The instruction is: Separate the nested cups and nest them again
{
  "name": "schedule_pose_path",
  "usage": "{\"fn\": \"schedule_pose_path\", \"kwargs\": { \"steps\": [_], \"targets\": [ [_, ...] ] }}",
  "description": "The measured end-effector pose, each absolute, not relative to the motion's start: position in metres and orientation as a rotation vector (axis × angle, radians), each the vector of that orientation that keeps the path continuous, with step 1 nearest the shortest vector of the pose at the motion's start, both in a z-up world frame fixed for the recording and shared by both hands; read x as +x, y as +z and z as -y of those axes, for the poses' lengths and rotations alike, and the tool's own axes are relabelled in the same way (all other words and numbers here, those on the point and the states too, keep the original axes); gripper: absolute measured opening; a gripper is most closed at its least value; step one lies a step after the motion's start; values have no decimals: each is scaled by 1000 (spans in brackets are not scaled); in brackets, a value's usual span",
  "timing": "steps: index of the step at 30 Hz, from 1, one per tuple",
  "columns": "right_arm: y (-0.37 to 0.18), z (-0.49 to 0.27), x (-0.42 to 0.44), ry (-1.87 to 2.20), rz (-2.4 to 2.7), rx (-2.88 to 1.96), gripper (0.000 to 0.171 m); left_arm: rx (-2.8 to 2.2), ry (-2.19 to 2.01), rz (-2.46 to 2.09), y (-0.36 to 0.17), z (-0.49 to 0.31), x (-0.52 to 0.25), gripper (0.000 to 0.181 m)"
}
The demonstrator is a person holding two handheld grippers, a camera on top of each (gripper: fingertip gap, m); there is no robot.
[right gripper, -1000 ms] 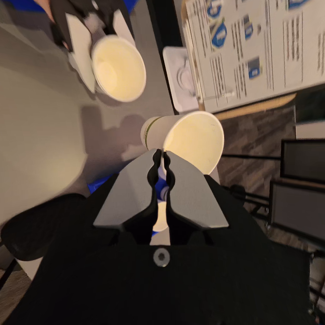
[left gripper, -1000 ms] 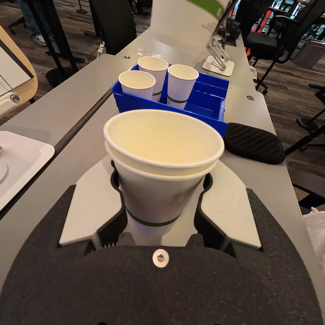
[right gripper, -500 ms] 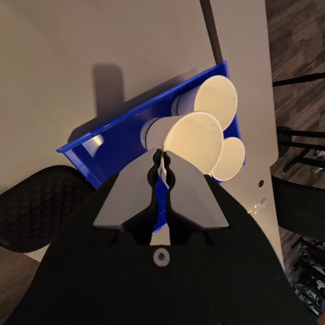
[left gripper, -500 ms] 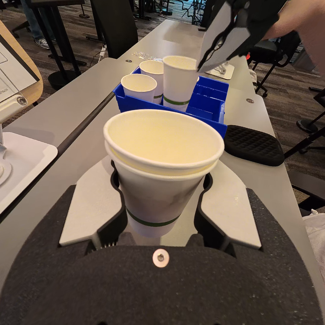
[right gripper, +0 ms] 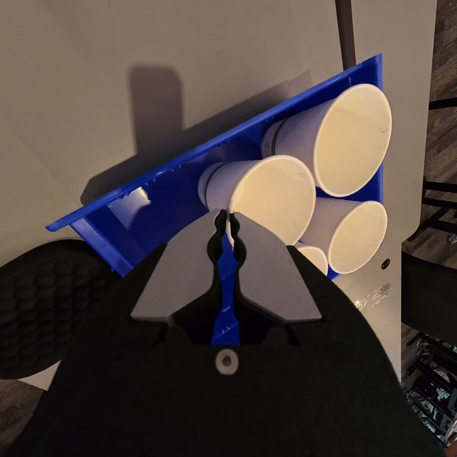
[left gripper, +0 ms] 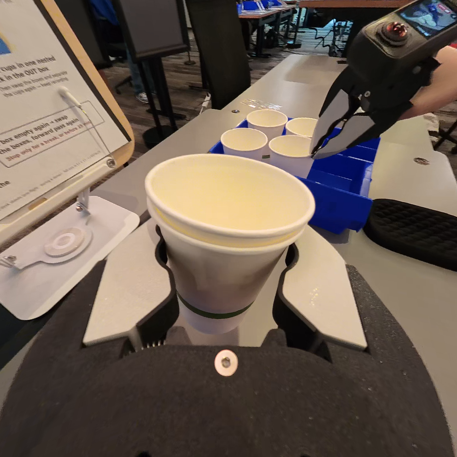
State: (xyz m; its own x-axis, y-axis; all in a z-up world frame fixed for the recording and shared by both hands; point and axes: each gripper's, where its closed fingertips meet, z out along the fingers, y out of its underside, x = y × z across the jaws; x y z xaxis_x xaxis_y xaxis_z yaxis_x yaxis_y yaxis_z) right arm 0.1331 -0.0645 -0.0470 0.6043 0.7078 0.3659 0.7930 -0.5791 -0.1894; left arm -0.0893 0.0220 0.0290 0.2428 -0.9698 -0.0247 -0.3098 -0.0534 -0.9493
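Observation:
My left gripper (left gripper: pixel 226 247) is shut on a nested stack of white paper cups (left gripper: pixel 222 262) with a green band and holds it upright just above the grey table. Ahead, a blue bin (left gripper: pixel 333 205) holds several single cups. My right gripper (left gripper: pixel 316 153) reaches down from the upper right and pinches the rim of the bin's near-right cup (left gripper: pixel 289 153). In the right wrist view the right gripper (right gripper: pixel 226 214) is shut on that cup's (right gripper: pixel 272 197) rim, and the cup stands in the bin (right gripper: pixel 153 230) beside three other cups.
A sign board (left gripper: pixel 49 111) on a white base (left gripper: pixel 61 247) stands at the left. A black padded rest (left gripper: pixel 410 235) lies right of the bin and also shows in the right wrist view (right gripper: pixel 44 296). Chairs and stands lie beyond the table edges.
My right gripper carried its single cup over to the bin and lowered it in beside the three others. My left gripper still holds the stack, and its view has turned slightly left.

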Motion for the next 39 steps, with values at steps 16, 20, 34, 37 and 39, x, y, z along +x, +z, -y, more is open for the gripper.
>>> {"fn": "schedule_pose_path", "kwargs": {
  "steps": [16, 20, 34, 37, 39],
  "targets": [
    [-50, 59, 123, -360, 1252, -2479, 4, -1572, -821, -1254, 22, -23, -88, 96],
    [-52, 58, 122, -345, 1252, -2488, 4, -1569, -826, -1261, 23, -21, -88, 96],
    [-51, 54, 120, -331, 1242, -2486, 4, -1566, -863, -1276, 24, -16, -85, 96],
    [-51, 54, 121, -331, 1231, -2488, 4, -1566, -862, -1285, 23, -15, -85, 96],
    [-52, 54, 121, -326, 1223, -2492, 6, -1566, -860, -1288, 23, -15, -85, 96]
  ]
}}
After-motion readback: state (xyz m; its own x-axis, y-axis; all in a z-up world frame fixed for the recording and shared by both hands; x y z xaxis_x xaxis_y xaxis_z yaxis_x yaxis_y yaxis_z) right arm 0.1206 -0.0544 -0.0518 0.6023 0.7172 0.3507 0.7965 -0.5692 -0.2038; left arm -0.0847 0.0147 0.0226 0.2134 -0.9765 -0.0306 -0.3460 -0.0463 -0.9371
